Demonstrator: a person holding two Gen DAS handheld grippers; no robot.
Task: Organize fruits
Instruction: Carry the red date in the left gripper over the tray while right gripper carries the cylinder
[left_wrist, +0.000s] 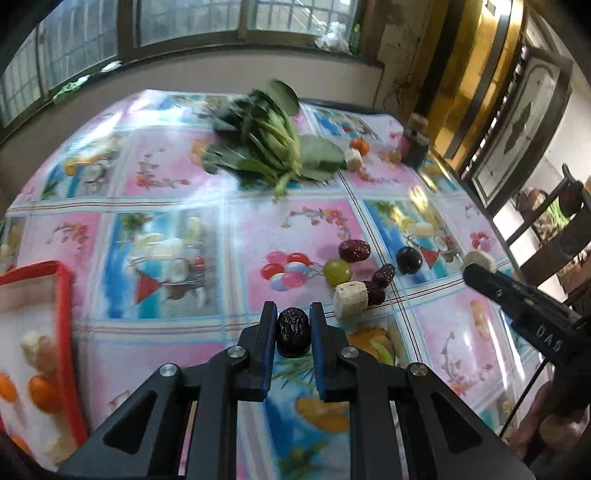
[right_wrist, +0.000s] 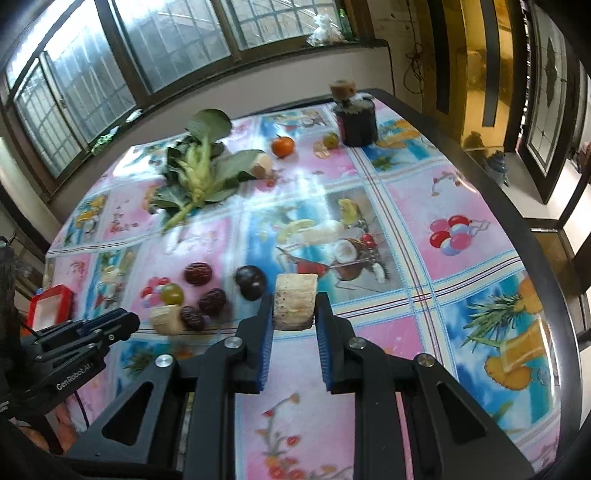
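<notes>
A: Between the pads of the left gripper (left_wrist: 293, 332) a dark dried jujube (left_wrist: 293, 333) is clamped, probably for the red-rimmed tray (left_wrist: 66, 295), where orange fruits are already seen.

B: And the right gripper (right_wrist: 294, 308)?

A: It is closed on a pale cut chunk (right_wrist: 295, 301). Near it, a green grape (right_wrist: 172, 293), a dark plum (right_wrist: 250, 282) and more jujubes are left on the tablecloth (right_wrist: 461, 288).
</notes>
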